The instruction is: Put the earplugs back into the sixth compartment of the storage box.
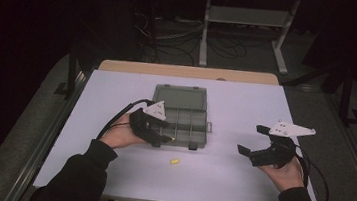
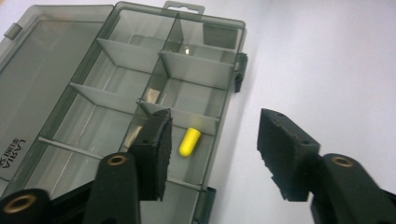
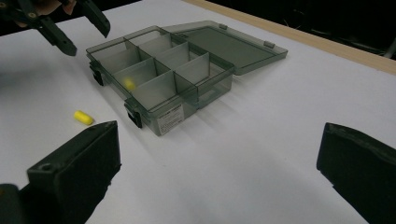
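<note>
Grey translucent compartment box (image 1: 180, 113) near the middle of the white table (image 1: 238, 182), lid (image 1: 179, 96) swung open flat toward the far side. Divided by partitions into two rows of small cells, dark latches (image 3: 135, 116) on the near edge, a white label on the right end wall.

Left gripper (image 1: 155, 136) held at the box's near-left corner, jaws spread apart with nothing between them. In the left gripper view (image 2: 210, 144), one pad hangs over a cell of the box, the other over bare table just outside the wall. Left hand (image 1: 122, 134) wrapped around the body, cable looping off to the left.

Yellow earplug (image 2: 189, 141), small and cylindrical, inside a near-row cell toward the left end of the box, seen between the jaws from the left gripper view; whether resting on the floor of the cell or not, cannot tell. Blurred yellow in the same cell from the right gripper view (image 3: 128, 84).

Second yellow earplug (image 1: 174, 161) lying on the table, near side of the box, apart from it; also in the right gripper view (image 3: 83, 117).

Right gripper (image 1: 250, 140) well right of the box, jaws wide apart and empty, held by the right hand (image 1: 287, 172). Own jaws (image 3: 219, 163) pointing across bare table toward the box.
</note>
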Demonstrator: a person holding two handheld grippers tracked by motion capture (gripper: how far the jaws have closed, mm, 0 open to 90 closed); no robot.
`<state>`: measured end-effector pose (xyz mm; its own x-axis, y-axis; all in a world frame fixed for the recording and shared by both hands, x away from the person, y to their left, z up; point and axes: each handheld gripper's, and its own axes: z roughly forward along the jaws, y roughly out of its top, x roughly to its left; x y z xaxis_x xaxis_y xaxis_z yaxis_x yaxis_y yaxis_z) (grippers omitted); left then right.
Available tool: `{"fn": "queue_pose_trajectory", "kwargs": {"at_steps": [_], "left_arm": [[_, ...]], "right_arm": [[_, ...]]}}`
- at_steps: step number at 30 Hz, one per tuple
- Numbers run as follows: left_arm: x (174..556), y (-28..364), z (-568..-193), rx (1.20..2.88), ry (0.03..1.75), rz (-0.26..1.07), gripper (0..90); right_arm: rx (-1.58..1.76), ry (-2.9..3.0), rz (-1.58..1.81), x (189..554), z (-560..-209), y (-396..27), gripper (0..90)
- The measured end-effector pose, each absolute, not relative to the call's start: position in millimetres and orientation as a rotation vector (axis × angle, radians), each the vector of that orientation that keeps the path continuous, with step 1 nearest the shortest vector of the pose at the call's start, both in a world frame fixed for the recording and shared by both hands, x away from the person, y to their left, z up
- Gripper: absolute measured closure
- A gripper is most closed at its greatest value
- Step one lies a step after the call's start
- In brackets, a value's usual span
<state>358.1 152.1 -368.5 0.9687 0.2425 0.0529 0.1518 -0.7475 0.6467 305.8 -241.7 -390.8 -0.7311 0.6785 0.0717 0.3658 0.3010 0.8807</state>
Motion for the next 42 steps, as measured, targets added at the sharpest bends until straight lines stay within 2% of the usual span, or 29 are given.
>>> {"fn": "queue_pose_trajectory", "kwargs": {"at_steps": [6, 19, 26, 42], "left_arm": [[353.2, 151.3, -366.4, 2.398, 0.29, 0.127, 29.2], [337.8, 134.6, -384.4, 2.427, 0.25, 0.077, 8.4], [328.5, 128.3, -395.7, 2.461, 0.22, 0.079, 8.7], [321.1, 120.8, -417.4, 2.516, 0.183, 0.049, 16.8]], "right_arm": [[0.945, 2.264, 1.4, 305.9, -390.9, -241.6, 0.0], [0.951, 2.267, 1.402, 305.9, -391.2, -241.8, 0.0], [0.949, 2.27, 1.4, 306.1, -391.4, -241.5, 0.0], [0.951, 2.277, 1.395, 306.5, -392.0, -241.3, 0.0]]}}
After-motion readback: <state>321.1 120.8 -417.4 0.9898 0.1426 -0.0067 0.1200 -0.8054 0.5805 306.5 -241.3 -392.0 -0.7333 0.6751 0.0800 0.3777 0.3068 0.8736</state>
